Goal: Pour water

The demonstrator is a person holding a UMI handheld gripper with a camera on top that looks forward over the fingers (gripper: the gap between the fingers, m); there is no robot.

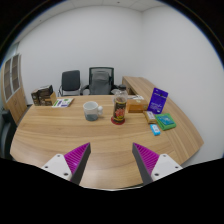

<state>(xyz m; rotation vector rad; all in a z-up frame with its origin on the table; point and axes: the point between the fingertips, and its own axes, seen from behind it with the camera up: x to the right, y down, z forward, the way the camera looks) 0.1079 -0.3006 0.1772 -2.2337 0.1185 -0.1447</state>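
A clear cup (92, 111) stands on the wooden table (100, 140), well beyond my fingers. Right beside it, to its right, stands a taller red-brown bottle (119, 110). My gripper (111, 160) is open, with its two purple pads (74, 157) spread wide over bare tabletop and nothing between them. Both vessels are far ahead of the fingertips, the cup slightly left of the midline and the bottle slightly right.
A purple box (158, 99) and a teal packet (165, 122) lie at the table's right side. A brown bag (42, 95) and papers (64, 102) sit at the far left. Two office chairs (98, 80) stand behind the table.
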